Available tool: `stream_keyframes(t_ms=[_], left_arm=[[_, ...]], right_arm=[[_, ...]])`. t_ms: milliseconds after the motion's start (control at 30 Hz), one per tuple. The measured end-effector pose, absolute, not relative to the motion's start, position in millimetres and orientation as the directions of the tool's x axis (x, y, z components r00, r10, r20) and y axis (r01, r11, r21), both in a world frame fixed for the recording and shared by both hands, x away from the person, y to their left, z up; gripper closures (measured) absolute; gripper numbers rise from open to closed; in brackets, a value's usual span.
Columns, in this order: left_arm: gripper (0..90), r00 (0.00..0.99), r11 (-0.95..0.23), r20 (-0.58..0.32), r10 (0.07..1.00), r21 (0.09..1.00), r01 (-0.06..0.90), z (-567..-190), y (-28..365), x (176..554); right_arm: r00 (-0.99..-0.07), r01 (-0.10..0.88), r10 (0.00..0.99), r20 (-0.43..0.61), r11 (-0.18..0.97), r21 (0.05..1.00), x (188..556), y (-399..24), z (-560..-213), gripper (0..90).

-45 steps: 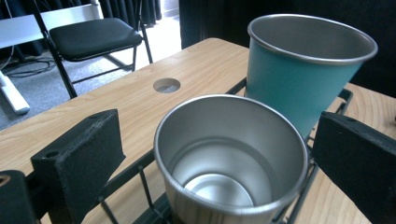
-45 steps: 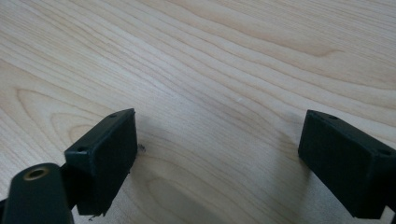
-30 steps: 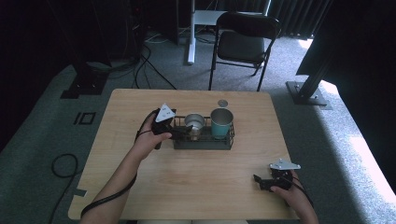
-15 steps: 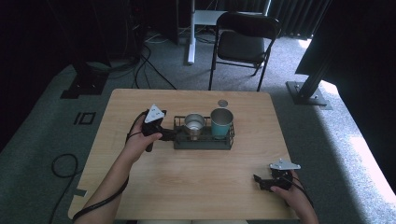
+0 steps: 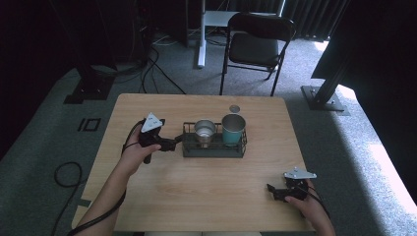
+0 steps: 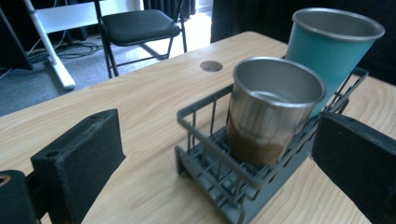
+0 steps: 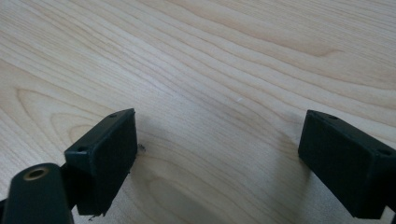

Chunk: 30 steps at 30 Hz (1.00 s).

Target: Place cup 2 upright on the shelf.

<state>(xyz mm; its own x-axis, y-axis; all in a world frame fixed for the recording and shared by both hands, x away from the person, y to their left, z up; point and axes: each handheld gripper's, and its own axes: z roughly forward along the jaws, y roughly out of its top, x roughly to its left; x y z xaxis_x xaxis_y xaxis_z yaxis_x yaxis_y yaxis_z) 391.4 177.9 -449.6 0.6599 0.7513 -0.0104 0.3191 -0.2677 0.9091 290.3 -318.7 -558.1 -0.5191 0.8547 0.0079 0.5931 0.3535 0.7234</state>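
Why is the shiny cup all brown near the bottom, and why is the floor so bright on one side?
In the left gripper view the steel cup mirrors the wooden table, so its lower part looks brown. In the high view, daylight falls on the carpet at the right; the room behind stays dark.

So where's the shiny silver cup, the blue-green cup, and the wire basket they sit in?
Silver cup (image 6: 273,112), left gripper view, on its shiny side wall.
Blue-green cup (image 6: 314,51), left gripper view, on its painted side below the rim.
Wire basket (image 6: 198,112), left gripper view, on the near top rail.
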Motion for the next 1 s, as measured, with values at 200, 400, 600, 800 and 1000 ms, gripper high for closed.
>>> stream_keyframes(t_ms=[200, 400, 600, 800, 1000], left_arm=[[2.7, 0.639, -0.258, -0.020, 0.769, 0.905, 0.338, -452.3, 189.9, 385.6], [2.7, 0.607, -0.239, -0.033, 0.794, 0.901, 0.363, -457.4, 206.4, 379.5], [2.8, 0.580, -0.225, -0.044, 0.814, 0.895, 0.384, -465.1, 221.4, 373.1], [2.8, 0.554, -0.217, -0.052, 0.831, 0.887, 0.408, -474.5, 233.8, 366.4], [2.8, 0.521, -0.215, -0.051, 0.852, 0.873, 0.437, -485.1, 245.9, 355.8]], right_arm=[[-0.519, 0.593, 0.855, 0.008, 0.354, 0.723, 290.3, -318.8, -558.1, 11.4], [-0.519, 0.593, 0.855, 0.008, 0.354, 0.724, 290.3, -318.7, -558.1, 11.3], [-0.519, 0.593, 0.855, 0.008, 0.353, 0.724, 290.3, -318.7, -558.1, 11.3], [-0.519, 0.593, 0.855, 0.008, 0.353, 0.723, 290.3, -318.7, -558.1, 11.3], [-0.519, 0.593, 0.855, 0.007, 0.354, 0.724, 290.3, -318.7, -558.1, 11.3]])
